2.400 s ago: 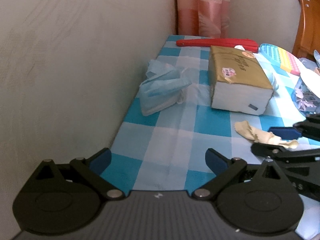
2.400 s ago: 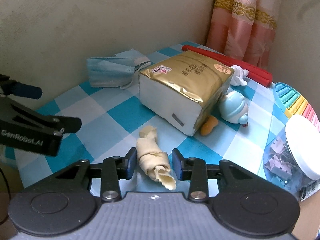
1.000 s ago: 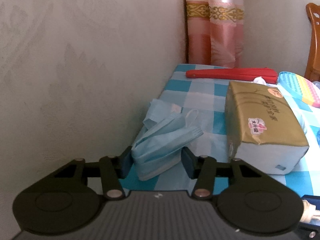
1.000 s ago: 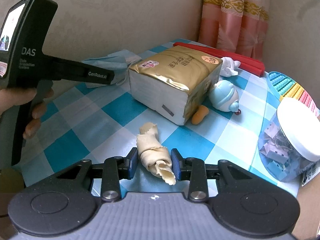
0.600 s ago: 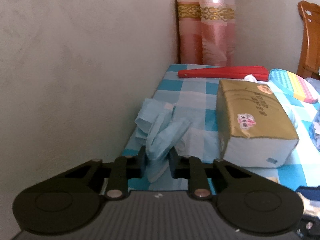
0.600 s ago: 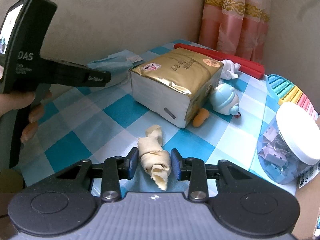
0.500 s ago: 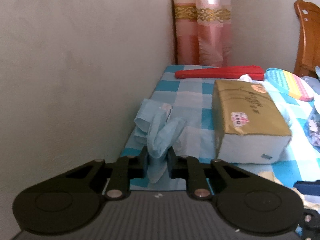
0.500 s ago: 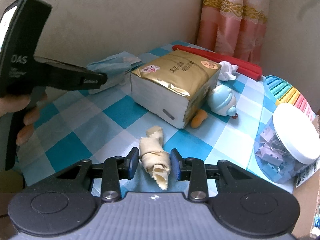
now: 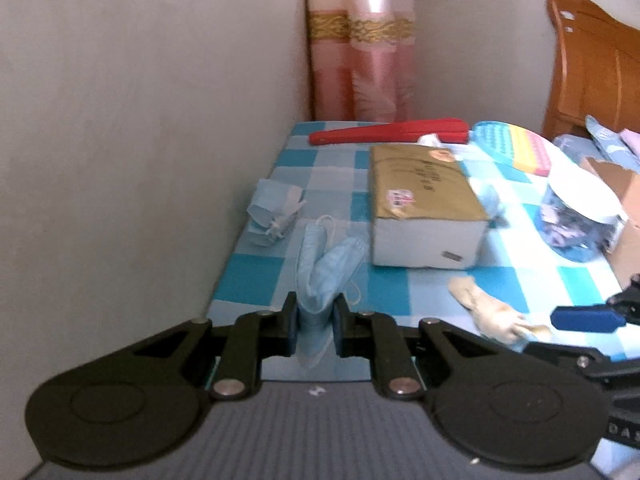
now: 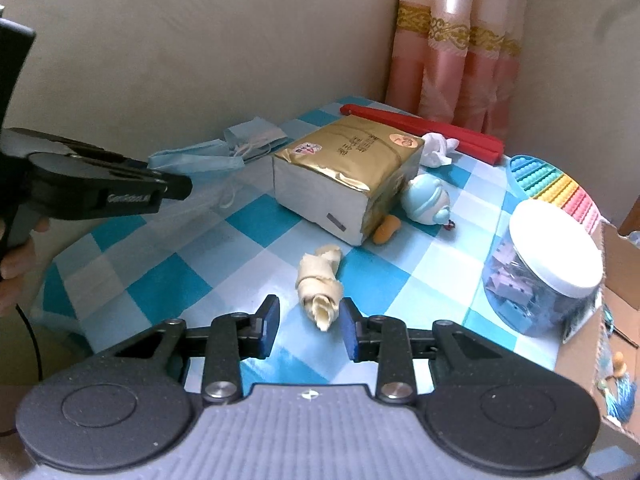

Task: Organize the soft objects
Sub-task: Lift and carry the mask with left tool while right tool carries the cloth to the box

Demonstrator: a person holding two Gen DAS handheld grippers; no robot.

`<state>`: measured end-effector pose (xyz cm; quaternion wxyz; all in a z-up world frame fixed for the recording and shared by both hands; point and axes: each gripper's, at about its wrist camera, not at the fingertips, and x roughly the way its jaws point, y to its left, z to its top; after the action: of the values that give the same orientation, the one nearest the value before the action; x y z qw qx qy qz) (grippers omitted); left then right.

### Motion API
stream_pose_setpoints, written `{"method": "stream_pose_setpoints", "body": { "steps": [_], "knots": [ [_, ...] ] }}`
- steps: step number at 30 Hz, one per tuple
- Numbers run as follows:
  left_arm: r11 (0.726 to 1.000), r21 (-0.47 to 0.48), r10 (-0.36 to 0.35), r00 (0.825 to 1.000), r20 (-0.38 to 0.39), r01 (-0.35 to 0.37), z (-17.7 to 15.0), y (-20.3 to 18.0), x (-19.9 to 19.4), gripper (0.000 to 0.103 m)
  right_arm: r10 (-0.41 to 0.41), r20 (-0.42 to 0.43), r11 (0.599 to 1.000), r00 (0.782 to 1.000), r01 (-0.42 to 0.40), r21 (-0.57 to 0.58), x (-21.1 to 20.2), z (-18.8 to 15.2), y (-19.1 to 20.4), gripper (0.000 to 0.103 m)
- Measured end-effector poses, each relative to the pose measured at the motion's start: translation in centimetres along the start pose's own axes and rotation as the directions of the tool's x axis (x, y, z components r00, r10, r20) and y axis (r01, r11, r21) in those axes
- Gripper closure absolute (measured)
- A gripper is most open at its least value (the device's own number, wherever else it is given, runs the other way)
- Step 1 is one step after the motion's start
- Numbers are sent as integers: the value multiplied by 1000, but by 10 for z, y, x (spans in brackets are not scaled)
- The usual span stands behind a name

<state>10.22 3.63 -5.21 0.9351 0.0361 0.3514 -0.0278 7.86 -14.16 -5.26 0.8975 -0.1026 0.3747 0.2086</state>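
Note:
My left gripper (image 9: pixel 316 316) is shut on a blue face mask (image 9: pixel 324 268), which stands up from the jaws above the checked tablecloth (image 9: pixel 384 292). More blue masks (image 9: pixel 272 208) lie bunched by the wall. In the right wrist view the left gripper (image 10: pixel 186 190) reaches in from the left with the mask (image 10: pixel 200 160) held level. A rolled cream cloth (image 10: pixel 320 280) lies ahead of my right gripper (image 10: pixel 310 320). Only its near end is between the fingers, beside the right pad, with a gap to the left pad. The right gripper (image 9: pixel 544 334) also shows by the cream cloth (image 9: pixel 488 312).
A gold tissue pack (image 10: pixel 348 168) stands mid-table, with a red folded fan (image 10: pixel 420 128) and a white rag (image 10: pixel 438 148) behind it. A blue toy (image 10: pixel 426 200), a white-lidded jar (image 10: pixel 548 264), a rainbow pop mat (image 10: pixel 556 188) and a cardboard box (image 10: pixel 620 280) are on the right. The wall runs along the left edge.
The left gripper closed on one mask, then lifted it back off the pile. The right gripper drew back and up, so the cream cloth now sits farther out between its fingers.

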Motion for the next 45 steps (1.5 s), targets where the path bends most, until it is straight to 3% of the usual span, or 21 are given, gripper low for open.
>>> {"method": "stream_pose_setpoints", "body": {
  "steps": [7, 15, 17, 20, 22, 28, 35, 41, 45],
  "knots": [
    [1000, 6, -13, 1000, 7, 13, -2, -8, -12, 88, 28, -1, 999, 1000, -28, 33, 9, -1, -9, 54],
    [1000, 17, -22, 1000, -4, 22, -3, -12, -13, 89, 24, -9, 999, 1000, -23, 23, 38, 7, -10, 54],
    [999, 18, -28, 1000, -9, 29, -3, -11, -13, 88, 19, -16, 999, 1000, -18, 26, 43, 8, -11, 55],
    [999, 21, -40, 999, -18, 41, -2, -10, -12, 89, 17, -31, 999, 999, -16, 34, 46, 8, -13, 71],
    [998, 27, -54, 998, -26, 54, -2, -10, -13, 89, 14, -35, 1000, 999, -13, 28, 44, 6, -12, 72],
    [994, 53, -95, 995, -39, 97, -1, -14, -22, 89, 9, -26, 1000, 1000, -8, 21, 25, 2, -11, 73],
    [983, 92, -158, 987, -37, 161, 3, -26, -40, 89, -30, 32, 999, 999, 29, 28, -24, -1, -19, 73],
    [968, 114, -221, 975, -25, 223, 13, -42, -52, 88, -116, 74, 991, 991, 110, 73, -68, -7, -46, 73],
    [956, 144, -255, 967, -21, 255, 18, -57, -54, 89, -213, 82, 973, 974, 204, 111, -88, -13, -72, 73]
  ]
}}
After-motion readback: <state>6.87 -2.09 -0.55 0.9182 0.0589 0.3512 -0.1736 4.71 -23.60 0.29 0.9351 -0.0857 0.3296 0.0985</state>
